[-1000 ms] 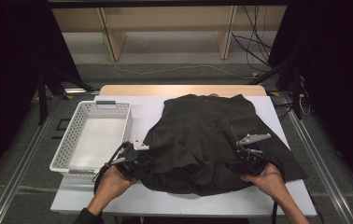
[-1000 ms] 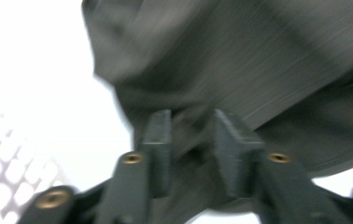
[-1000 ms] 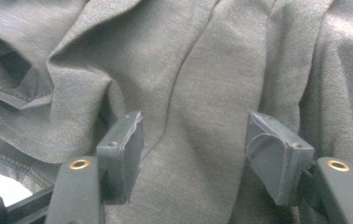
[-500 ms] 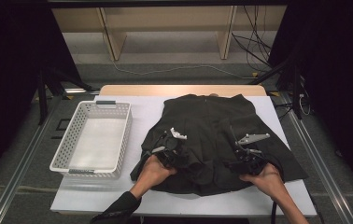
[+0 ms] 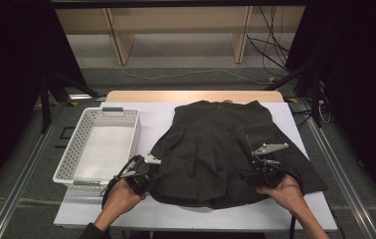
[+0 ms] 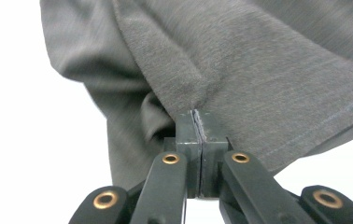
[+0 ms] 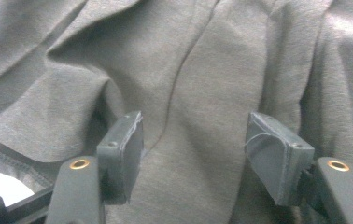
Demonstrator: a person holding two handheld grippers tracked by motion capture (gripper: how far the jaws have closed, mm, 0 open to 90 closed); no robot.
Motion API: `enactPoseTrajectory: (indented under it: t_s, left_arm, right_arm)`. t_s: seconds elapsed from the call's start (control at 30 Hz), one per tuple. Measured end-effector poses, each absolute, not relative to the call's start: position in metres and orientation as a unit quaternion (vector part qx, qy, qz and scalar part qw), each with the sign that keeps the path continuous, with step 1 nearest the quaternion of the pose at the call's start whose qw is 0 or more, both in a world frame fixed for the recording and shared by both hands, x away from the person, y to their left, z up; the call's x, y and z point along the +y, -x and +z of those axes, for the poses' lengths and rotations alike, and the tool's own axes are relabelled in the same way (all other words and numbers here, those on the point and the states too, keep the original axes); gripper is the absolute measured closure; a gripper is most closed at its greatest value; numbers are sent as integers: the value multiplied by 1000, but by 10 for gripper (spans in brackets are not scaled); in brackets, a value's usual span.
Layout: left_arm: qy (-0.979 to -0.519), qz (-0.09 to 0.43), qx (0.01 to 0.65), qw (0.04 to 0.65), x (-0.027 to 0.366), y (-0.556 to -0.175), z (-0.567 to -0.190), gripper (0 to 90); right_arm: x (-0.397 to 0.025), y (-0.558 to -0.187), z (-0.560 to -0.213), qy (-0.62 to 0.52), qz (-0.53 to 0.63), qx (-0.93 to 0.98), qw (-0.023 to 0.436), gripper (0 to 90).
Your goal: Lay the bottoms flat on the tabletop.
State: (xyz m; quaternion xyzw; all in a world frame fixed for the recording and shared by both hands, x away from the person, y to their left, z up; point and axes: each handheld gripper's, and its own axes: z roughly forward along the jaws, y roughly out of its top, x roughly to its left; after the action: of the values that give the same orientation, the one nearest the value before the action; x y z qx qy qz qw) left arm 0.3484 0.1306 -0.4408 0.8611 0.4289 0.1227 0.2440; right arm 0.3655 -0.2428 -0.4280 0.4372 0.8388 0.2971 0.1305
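Note:
A dark grey pleated garment (image 5: 221,149) lies spread on the white table (image 5: 176,219). My left gripper (image 5: 143,172) is at its near left hem, shut on a pinch of the cloth. In the left gripper view the two jaws meet at the left gripper (image 6: 197,123), with the garment (image 6: 240,60) caught between them and bunched just above. My right gripper (image 5: 256,174) rests on the garment's near right part. In the right gripper view the right gripper (image 7: 193,140) stands open, its pads apart over wrinkled cloth of the garment (image 7: 188,70).
A white perforated basket (image 5: 66,164) stands on the table's left side, close beside my left gripper. A wooden strip (image 5: 191,95) runs along the table's far edge. Bare white table shows in front of the garment.
My left gripper swung right over the garment half a second ago, carrying the left hem inward, and is now back at the left near the basket. The right gripper has stayed put.

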Motion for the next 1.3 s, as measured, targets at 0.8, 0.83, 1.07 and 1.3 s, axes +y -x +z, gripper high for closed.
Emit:
enactPoseTrajectory:
  t_s: [0.8, 0.83, 1.07, 1.3]
  left_arm:
    - [-868, 87, 434, 227, 113, -361, -469, 835]
    - [-871, 83, 429, 225, 112, -360, -467, 868]
    - [-892, 64, 386, 225, 110, -337, -456, 876]
    - [-882, 89, 385, 256, 111, -335, -440, 713]
  right_arm:
    - [-251, -365, -460, -477, 195, 850, 111, 767]
    - [-250, -365, -459, -480, 199, 848, 108, 814]
    - [-234, -345, -451, -457, 221, 857, 93, 861]
    - [-235, -347, -445, -450, 236, 856, 94, 563]
